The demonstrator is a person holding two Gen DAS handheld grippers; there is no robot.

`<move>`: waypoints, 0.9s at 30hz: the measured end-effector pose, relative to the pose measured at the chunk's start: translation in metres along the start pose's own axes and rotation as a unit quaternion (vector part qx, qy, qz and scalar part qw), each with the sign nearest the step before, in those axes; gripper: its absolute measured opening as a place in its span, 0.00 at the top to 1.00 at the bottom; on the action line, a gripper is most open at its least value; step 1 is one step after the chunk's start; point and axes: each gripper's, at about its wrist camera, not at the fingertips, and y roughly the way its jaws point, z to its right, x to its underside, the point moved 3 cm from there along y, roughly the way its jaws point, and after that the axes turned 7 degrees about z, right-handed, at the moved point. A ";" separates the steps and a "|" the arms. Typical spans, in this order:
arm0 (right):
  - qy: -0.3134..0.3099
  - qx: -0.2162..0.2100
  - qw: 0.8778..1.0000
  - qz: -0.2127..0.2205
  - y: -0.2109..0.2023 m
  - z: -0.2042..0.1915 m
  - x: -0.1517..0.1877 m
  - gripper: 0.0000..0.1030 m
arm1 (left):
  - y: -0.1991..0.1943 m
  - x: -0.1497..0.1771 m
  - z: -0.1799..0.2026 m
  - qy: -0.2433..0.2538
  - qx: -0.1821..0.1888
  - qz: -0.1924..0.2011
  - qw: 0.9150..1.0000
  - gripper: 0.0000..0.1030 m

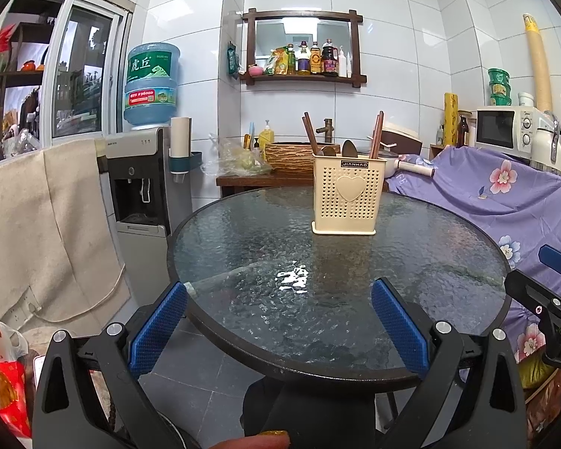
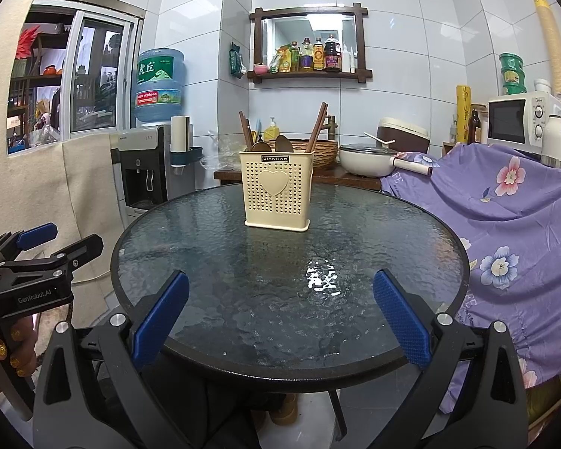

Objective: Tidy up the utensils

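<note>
Black left gripper (image 1: 279, 314) and right gripper (image 2: 280, 308), blue textured pads, silver screws, GenRobot.AI lettering, gold glitter nails

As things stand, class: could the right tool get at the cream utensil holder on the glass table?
Probably yes. The right tool is open and empty, and the bare glass table lies between it and the utensil holder; nothing stands in the way.

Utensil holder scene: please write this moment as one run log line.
left gripper open | right gripper open | utensil holder upright on glass table | chopsticks, spoons inside
</note>
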 end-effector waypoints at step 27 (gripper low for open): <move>0.009 0.004 1.000 -0.001 0.001 0.006 0.001 0.06 | -0.003 0.001 -0.002 -0.010 -0.001 0.005 1.000 0.06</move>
